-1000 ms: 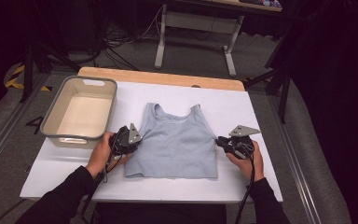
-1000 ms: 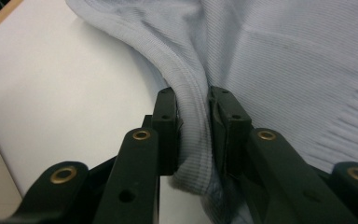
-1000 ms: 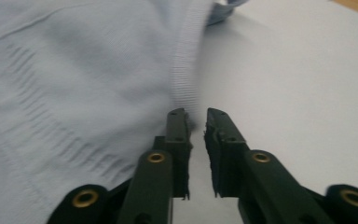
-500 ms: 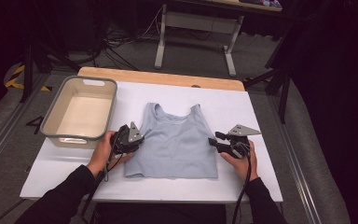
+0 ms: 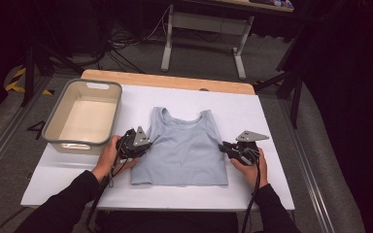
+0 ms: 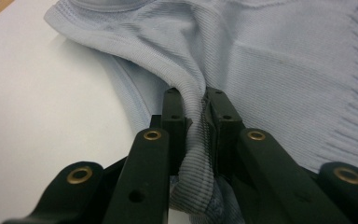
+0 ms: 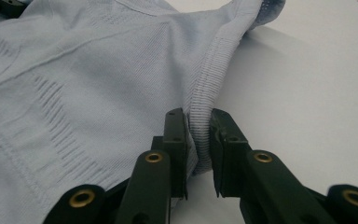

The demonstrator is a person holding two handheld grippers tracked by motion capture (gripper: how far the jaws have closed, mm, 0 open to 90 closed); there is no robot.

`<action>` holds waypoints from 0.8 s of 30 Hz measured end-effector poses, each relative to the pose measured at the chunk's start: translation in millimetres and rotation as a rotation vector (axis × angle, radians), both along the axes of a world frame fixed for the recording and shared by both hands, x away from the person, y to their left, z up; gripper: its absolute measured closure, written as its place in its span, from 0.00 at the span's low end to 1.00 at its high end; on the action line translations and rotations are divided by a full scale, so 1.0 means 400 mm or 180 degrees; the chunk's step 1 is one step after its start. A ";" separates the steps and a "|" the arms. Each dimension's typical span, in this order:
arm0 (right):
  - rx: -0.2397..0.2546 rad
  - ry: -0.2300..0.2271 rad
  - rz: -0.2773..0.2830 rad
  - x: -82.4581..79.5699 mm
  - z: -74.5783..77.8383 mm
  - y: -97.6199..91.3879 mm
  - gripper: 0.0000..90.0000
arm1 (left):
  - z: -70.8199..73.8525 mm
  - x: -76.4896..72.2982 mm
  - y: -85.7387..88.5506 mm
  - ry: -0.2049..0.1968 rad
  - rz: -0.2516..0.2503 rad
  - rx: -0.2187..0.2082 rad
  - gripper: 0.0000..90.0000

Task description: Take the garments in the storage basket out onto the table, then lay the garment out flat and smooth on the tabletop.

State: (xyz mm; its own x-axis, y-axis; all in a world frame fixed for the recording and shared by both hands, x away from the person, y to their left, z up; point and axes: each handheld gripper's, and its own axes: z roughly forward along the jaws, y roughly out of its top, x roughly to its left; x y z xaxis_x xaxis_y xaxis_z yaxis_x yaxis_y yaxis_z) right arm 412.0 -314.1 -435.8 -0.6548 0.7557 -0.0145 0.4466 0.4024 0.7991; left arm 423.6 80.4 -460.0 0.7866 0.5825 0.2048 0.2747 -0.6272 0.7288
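A light blue ribbed tank top point(image 5: 182, 145) lies flat in the middle of the white table point(image 5: 252, 111), neckline away from me. My left gripper point(image 5: 145, 144) is at its left side edge. Its jaws have just been closing, and a fold of the tank top point(image 6: 284, 60) is pinched between them in the left gripper point(image 6: 196, 105). My right gripper point(image 5: 223, 147) is at the right side edge. Its jaws have also just been closing, with the hem of the tank top point(image 7: 74, 70) caught between them in the right gripper point(image 7: 198, 121).
A beige plastic bin point(image 5: 82, 144) stands on the table's left side, close beside my left hand. A wooden strip point(image 5: 175, 80) runs along the table's far edge. Beyond it are cables and a metal stand on the floor.
My right gripper has shifted slightly left onto the tank top's right edge. The left hand has stayed where it was.
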 end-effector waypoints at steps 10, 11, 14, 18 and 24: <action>-0.0005 0.0056 -0.0126 -0.011 0.011 -0.013 0.87 | 0.003 -0.015 0.008 0.0042 -0.0002 -0.0078 0.88; 0.0002 0.0054 -0.0121 -0.011 0.011 -0.013 0.87 | 0.003 -0.016 0.008 0.0039 0.0006 -0.0079 0.88; 0.0025 0.0107 -0.0135 -0.005 0.004 -0.015 0.86 | 0.002 -0.019 0.009 0.0041 0.0013 -0.0081 0.88; -0.0006 0.0125 -0.0141 -0.001 -0.005 -0.014 0.86 | 0.002 -0.023 0.006 0.0025 0.0023 -0.0036 0.88; -0.0139 0.0079 -0.0148 -0.004 -0.005 -0.007 0.83 | 0.005 -0.022 -0.002 -0.0035 0.0054 -0.0015 0.86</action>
